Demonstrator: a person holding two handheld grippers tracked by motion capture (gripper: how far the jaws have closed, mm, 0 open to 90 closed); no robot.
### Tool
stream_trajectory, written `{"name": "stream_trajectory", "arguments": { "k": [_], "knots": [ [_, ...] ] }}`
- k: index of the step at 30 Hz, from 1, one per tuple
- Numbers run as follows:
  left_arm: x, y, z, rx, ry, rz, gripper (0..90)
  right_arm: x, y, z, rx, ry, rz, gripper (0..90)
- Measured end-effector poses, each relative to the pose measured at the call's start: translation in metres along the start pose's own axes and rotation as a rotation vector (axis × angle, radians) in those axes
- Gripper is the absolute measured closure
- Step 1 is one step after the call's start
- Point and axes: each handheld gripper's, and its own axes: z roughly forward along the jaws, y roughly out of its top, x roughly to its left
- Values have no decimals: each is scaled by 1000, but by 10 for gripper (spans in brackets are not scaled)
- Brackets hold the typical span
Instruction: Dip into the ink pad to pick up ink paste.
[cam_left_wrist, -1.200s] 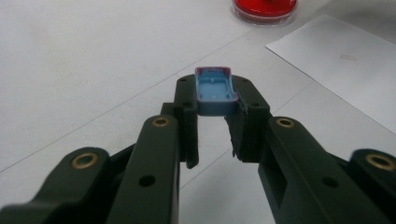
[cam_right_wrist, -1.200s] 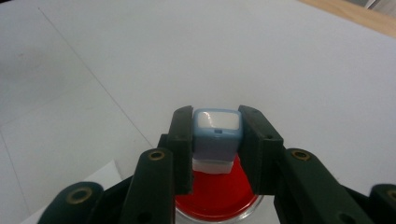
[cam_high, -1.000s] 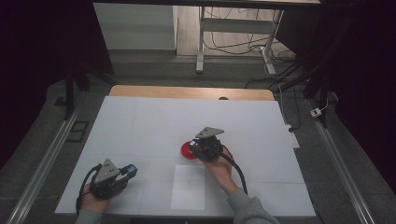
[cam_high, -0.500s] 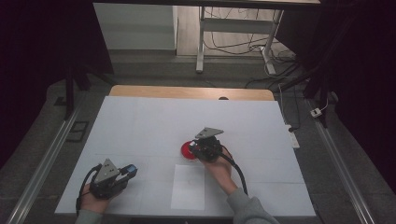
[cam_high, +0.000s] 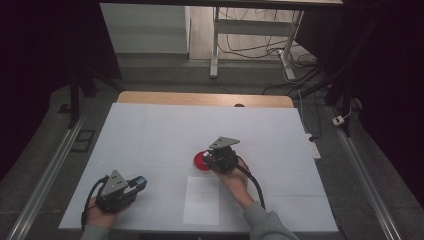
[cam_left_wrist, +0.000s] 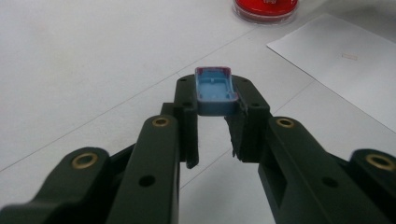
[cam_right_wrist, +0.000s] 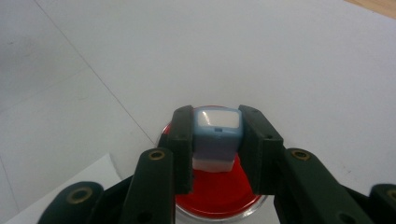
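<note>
Right gripper (cam_right_wrist: 215, 154) clamps the blue-and-white stamp (cam_right_wrist: 217, 137) over the red ink pad (cam_right_wrist: 219, 191), probably for inking. Left gripper (cam_left_wrist: 215, 128) grips its blue cap (cam_left_wrist: 215, 91), kept aside.

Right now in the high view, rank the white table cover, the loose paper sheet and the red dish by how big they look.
1. White table cover, far the largest.
2. Paper sheet.
3. Red dish, smallest, though the right gripper hides part of it.
</note>
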Motion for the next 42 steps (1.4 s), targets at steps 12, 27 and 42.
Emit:
{"name": "stream_trajectory", "arguments": {
  "k": [12,27,42],
  "knots": [
    [1,0,0,-5,3,-4,740,-1,2,-7,-46,6,16,668],
    [1,0,-1,-6,5,-4,740,-1,7,-27,-102,21,31,669],
    [1,0,-1,-5,5,-3,740,-3,5,-46,-141,47,40,668]
  ]
}}
